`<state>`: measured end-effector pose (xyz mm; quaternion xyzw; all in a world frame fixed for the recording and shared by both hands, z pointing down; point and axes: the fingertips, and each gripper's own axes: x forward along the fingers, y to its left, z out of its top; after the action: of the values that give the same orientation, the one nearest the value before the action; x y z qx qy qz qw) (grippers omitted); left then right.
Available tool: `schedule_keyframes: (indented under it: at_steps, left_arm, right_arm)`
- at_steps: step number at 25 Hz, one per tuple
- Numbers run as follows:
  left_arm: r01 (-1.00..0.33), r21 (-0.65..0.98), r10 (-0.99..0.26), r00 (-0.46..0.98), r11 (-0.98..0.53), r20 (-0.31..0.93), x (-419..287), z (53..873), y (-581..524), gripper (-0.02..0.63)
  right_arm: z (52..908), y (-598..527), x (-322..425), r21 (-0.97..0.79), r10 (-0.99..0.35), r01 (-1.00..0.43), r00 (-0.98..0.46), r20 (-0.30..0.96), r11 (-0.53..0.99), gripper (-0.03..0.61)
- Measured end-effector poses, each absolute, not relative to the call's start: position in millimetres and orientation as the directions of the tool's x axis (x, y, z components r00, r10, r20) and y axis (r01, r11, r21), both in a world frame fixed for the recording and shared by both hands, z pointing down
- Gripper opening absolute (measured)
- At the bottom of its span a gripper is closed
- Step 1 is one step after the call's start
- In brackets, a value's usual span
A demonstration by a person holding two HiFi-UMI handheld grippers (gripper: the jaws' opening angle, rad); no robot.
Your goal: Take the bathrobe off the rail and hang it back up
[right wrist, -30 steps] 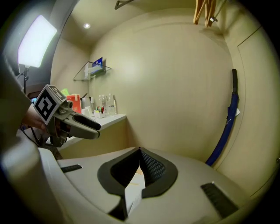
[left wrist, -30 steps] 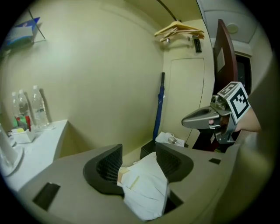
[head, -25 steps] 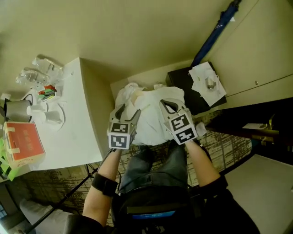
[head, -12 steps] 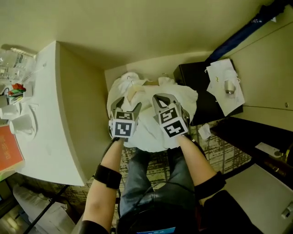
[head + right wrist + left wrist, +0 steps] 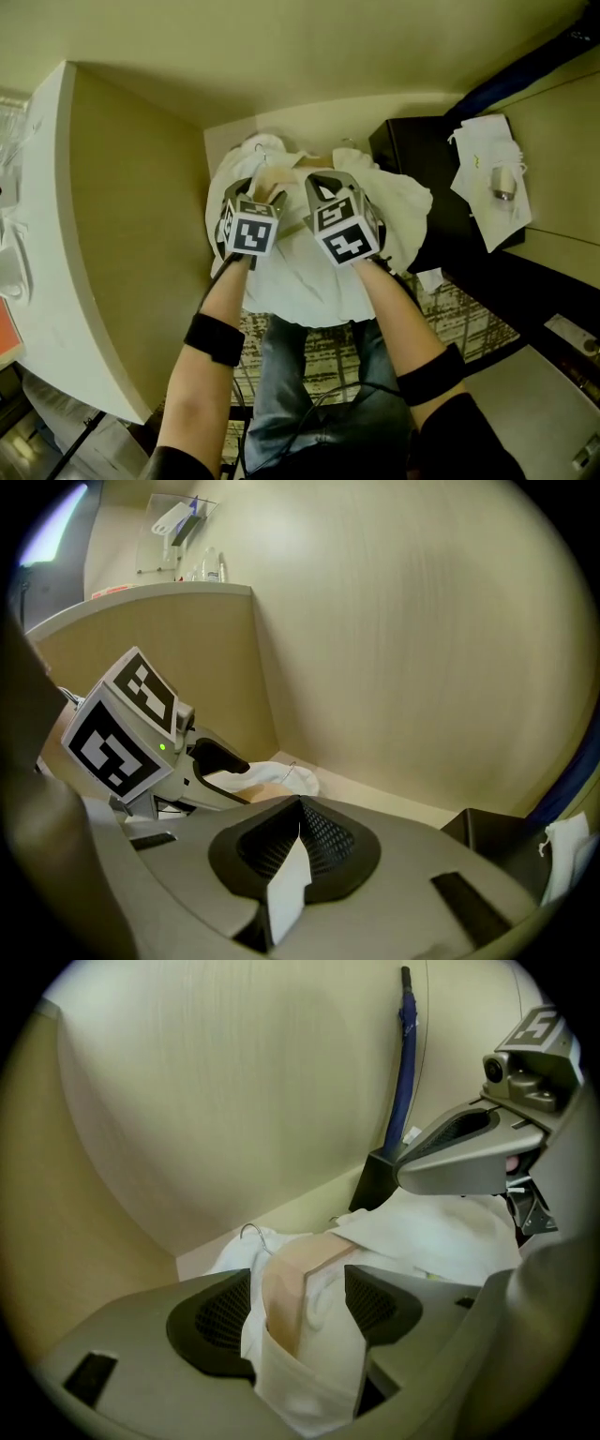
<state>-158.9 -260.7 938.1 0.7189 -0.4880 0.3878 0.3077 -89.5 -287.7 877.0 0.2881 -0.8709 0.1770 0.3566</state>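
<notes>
Head view: bathrobe [image 5: 300,272] heaped low, touching the black box [image 5: 417,159]. Left gripper [image 5: 298,1302] jaws apart, just opened wider, bathrobe and wooden hanger [image 5: 286,1274] between them, ungripped. Right gripper [image 5: 298,832] clamped on bathrobe fabric.

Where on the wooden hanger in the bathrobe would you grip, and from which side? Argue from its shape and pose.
Probably the flat wooden arm of the hanger, just below the hook, coming from above. It is rigid, bare there, and runs between the pads of the left gripper. Those jaws have just been opening, with hanger and bathrobe between them.
</notes>
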Motion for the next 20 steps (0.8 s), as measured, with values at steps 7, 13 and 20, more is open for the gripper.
schedule_keyframes:
  at_steps: [7,13,20]
  left_arm:
    - [-0.945,0.104,-0.400,0.229,-0.310,0.888,-176,971,-270,0.316]
    - [-0.941,0.149,-0.342,0.254,-0.304,0.905,-180,989,-270,0.314]
    - [-0.944,0.128,-0.362,0.239,-0.305,0.901,-181,993,-272,0.238]
  right_arm:
    - [894,-294,-98,-0.118,-0.373,-0.626,-0.593,0.713,0.771,0.023]
    - [900,-297,-99,-0.124,-0.372,-0.628,-0.596,0.712,0.769,0.023]
    - [907,-297,-97,-0.123,-0.374,-0.631,-0.593,0.713,0.766,0.023]
